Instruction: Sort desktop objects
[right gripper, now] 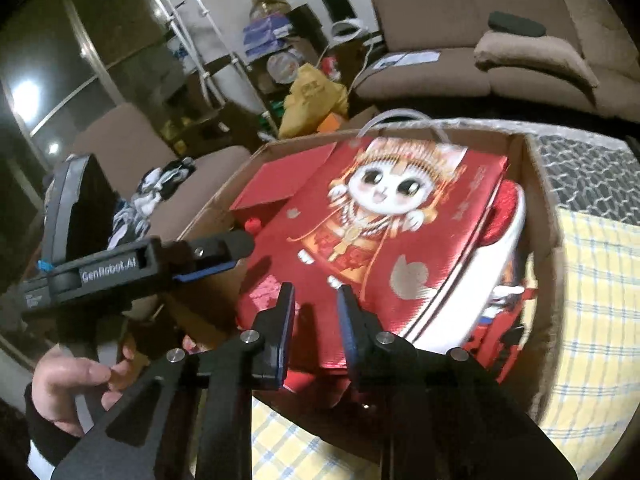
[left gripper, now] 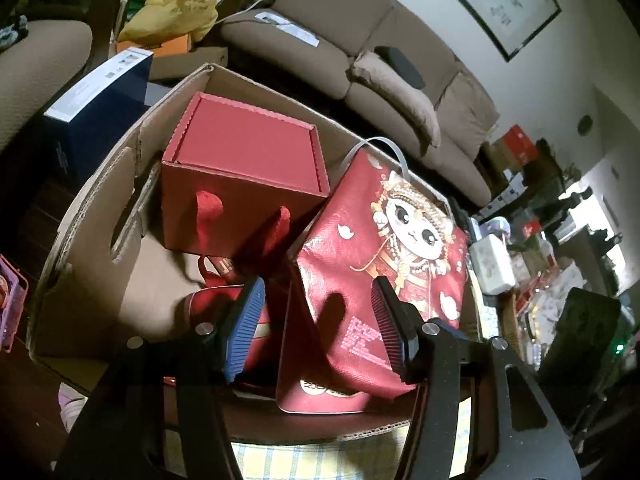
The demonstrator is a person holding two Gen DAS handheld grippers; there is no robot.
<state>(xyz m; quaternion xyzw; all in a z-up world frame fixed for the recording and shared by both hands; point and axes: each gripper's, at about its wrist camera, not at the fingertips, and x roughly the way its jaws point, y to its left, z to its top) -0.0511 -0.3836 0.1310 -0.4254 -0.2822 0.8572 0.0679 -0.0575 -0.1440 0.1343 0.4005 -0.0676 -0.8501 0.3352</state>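
Note:
A cardboard box [left gripper: 92,236] holds a red carton with ribbon handles [left gripper: 244,176] and a red gift bag printed with a cartoon cat [left gripper: 392,248]. In the left wrist view my left gripper [left gripper: 316,320] hangs open just above the bag's near left corner, and its blue pads touch nothing. From the right wrist view the bag [right gripper: 384,232] lies tilted across the box [right gripper: 540,208]. My right gripper [right gripper: 318,312] hovers over the bag's near edge with a narrow gap, and nothing is pinched. The left gripper [right gripper: 224,258] reaches in from the left, held by a hand [right gripper: 68,380].
A white-rimmed red item [right gripper: 508,232] is wedged under the bag at the box's right. The box stands on a yellow checked cloth [right gripper: 600,280]. A navy carton [left gripper: 96,112], a yellow plastic bag [left gripper: 176,8] and a brown sofa [left gripper: 320,32] lie beyond.

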